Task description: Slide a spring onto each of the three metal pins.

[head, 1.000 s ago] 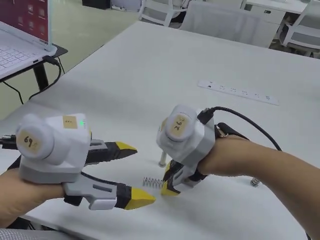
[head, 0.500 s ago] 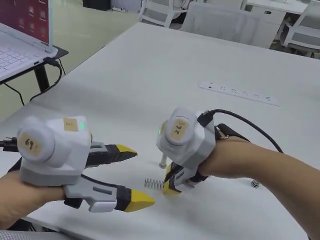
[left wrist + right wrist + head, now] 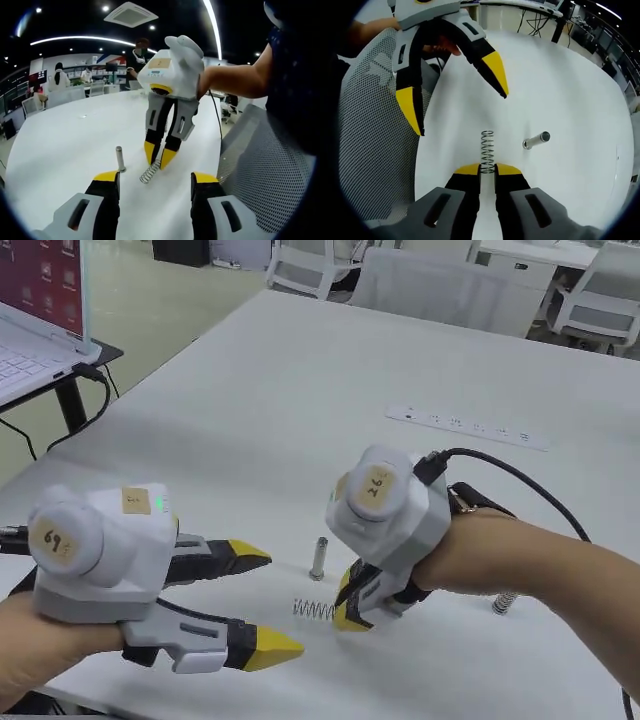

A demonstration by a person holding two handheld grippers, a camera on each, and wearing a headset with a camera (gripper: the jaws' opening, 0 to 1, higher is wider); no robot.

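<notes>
**A:** What is the work surface like?

**B:** It is a broad white counter (image 3: 300, 380), plain and matte. A white power strip (image 3: 468, 426) lies flat toward its far side, and pale chairs (image 3: 440, 285) stand along the far edge. To the left, a laptop (image 3: 30, 320) with a reddish screen sits on a dark stand (image 3: 70, 390) over a light floor (image 3: 170, 300).

**A:** And the room overhead?

**B:** The left gripper view shows a dark ceiling with long curved light strips (image 3: 75, 39) and a square ceiling vent (image 3: 131, 14). A grey mesh chair (image 3: 265, 165) stands just beside the counter's near edge.

**A:** Where is the spring?

**B:** The spring (image 3: 312, 609) lies level just above the counter. One end is pinched between the narrow yellow jaws of the right gripper (image 3: 350, 615), and the free end points toward the left gripper (image 3: 282, 600).

**A:** And the pin?

**B:** One metal pin (image 3: 319, 558) stands upright on the counter, just behind the spring and apart from it.

**A:** How do the left jaws stand?

**B:** They are spread wide and hold nothing. They hover above the counter facing the spring's free end.

**A:** Any other parts?

**B:** A second spring (image 3: 504, 602) sits on the counter beside the right forearm. I cannot tell whether it is on a pin.
</notes>
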